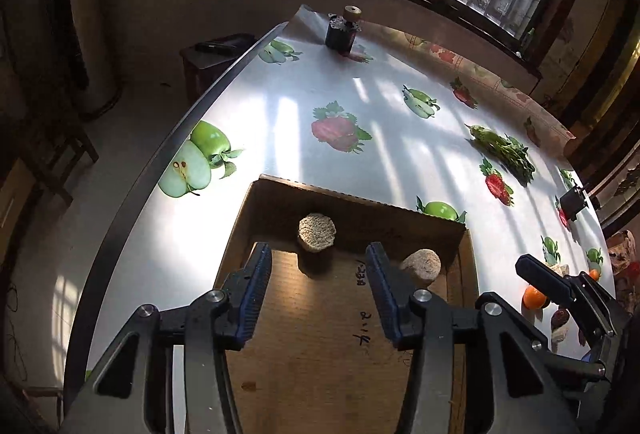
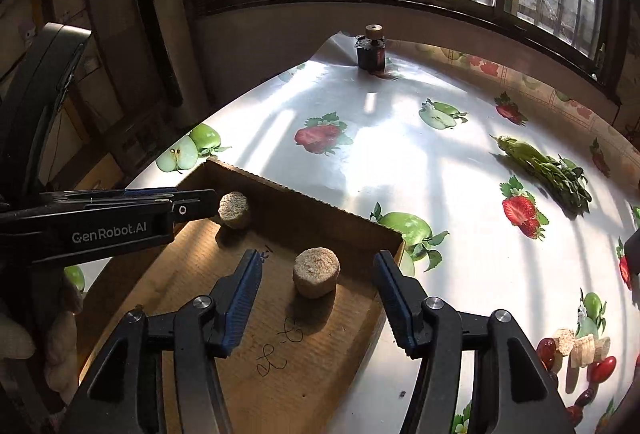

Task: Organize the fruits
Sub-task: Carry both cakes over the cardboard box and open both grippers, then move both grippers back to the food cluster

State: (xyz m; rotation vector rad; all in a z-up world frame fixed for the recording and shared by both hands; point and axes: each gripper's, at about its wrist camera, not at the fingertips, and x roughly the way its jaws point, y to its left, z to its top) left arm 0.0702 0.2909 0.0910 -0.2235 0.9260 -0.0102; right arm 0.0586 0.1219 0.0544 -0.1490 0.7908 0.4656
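A shallow cardboard box (image 1: 360,212) lies on the fruit-print table with two beige round pieces inside. In the left wrist view my left gripper (image 1: 318,258) is open over the box, one round piece (image 1: 317,232) just beyond its fingertips, the other (image 1: 422,266) to the right. In the right wrist view my right gripper (image 2: 318,266) is open around the nearer round piece (image 2: 316,272); the other piece (image 2: 234,210) lies further back by the left gripper's finger (image 2: 196,204). An orange (image 1: 534,297) and loose fruits (image 2: 580,350) lie on the table at right.
A bunch of leafy greens (image 2: 548,168) lies at the right middle of the table. A dark jar with a cork lid (image 2: 371,50) stands at the far edge. The cloth (image 2: 400,154) carries printed apples and strawberries. Windows run behind.
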